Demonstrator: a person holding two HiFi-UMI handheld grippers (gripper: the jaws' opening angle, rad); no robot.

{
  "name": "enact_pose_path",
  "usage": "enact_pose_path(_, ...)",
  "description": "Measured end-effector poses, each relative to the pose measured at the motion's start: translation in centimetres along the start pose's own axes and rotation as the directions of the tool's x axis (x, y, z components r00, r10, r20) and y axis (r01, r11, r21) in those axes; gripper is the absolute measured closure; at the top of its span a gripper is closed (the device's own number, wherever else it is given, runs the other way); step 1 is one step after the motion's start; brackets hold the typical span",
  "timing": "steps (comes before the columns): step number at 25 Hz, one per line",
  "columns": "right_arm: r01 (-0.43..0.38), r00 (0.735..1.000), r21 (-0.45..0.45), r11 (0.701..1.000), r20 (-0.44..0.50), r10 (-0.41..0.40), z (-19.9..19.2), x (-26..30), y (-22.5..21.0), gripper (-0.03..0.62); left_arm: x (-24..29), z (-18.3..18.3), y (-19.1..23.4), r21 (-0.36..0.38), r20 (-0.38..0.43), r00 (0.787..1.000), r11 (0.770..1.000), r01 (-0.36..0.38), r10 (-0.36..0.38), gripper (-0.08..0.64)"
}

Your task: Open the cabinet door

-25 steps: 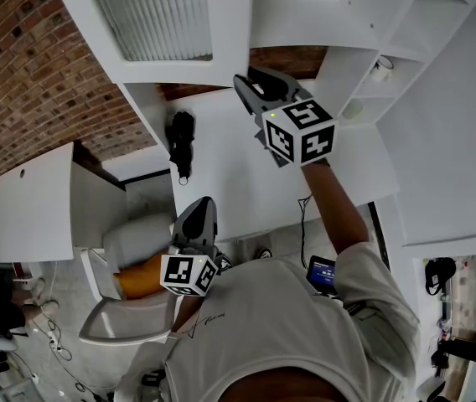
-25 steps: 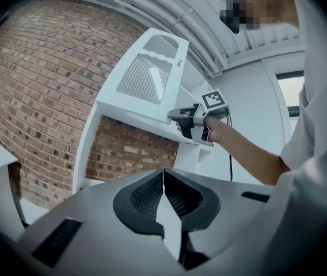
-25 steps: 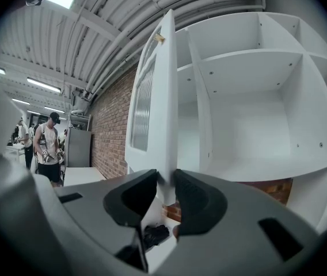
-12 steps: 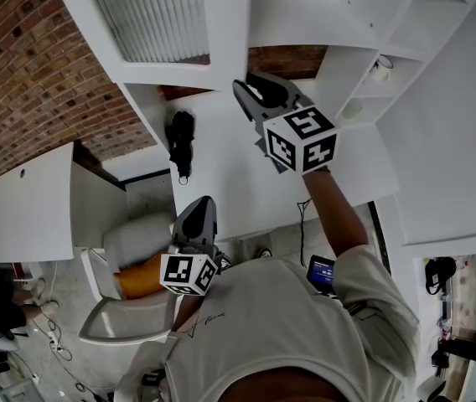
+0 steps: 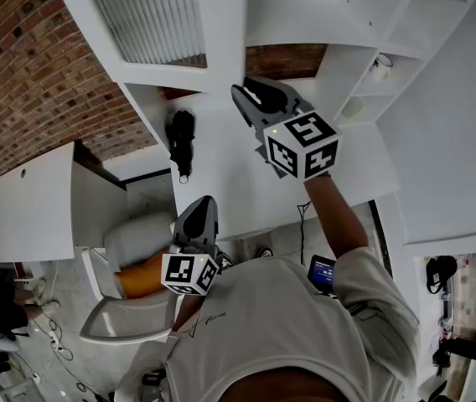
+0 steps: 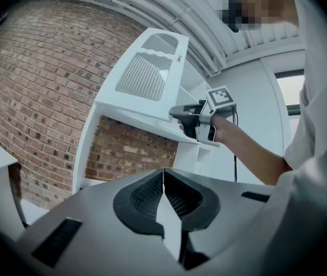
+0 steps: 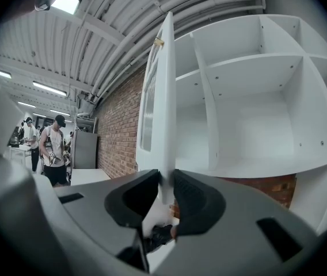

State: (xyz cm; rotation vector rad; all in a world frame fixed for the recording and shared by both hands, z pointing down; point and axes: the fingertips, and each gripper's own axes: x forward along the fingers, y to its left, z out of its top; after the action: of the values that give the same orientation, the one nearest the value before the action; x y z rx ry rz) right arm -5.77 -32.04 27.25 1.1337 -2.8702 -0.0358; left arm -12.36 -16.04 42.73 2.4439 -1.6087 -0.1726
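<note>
right gripper (image 7: 164, 193) jaws just closed further, pinching cabinet door (image 7: 162, 108) edge

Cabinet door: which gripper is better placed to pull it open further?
Right. The right gripper has just been closing its jaws on the edge of the cabinet door. The left gripper is shut, empty, low and away from it.

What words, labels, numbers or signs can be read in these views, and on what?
None is legible.
Shirt print: small script, too small to read.
Small screen at the person's side: lit, too blurred to read.
Marker cubes: coded squares only, no letters.
</note>
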Motion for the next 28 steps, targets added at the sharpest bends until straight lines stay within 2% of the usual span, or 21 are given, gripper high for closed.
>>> enact_pose_path(17,-0.047,0.999,-0.012,0.999,-0.002,0.047,0.1,-1.2,2.4,0.514,-0.8,0.0,-0.5,-0.004,0.002,1.000,1.000,0.002,-0.002,0.540)
enact_pose_path(28,-0.108,0.994,-0.012,0.994,0.014,0.108,0.1,-1.9,4.0,0.518,-1.0,-0.4,-0.6,0.011,-0.014,1.000,1.000,0.004,-0.004,0.540)
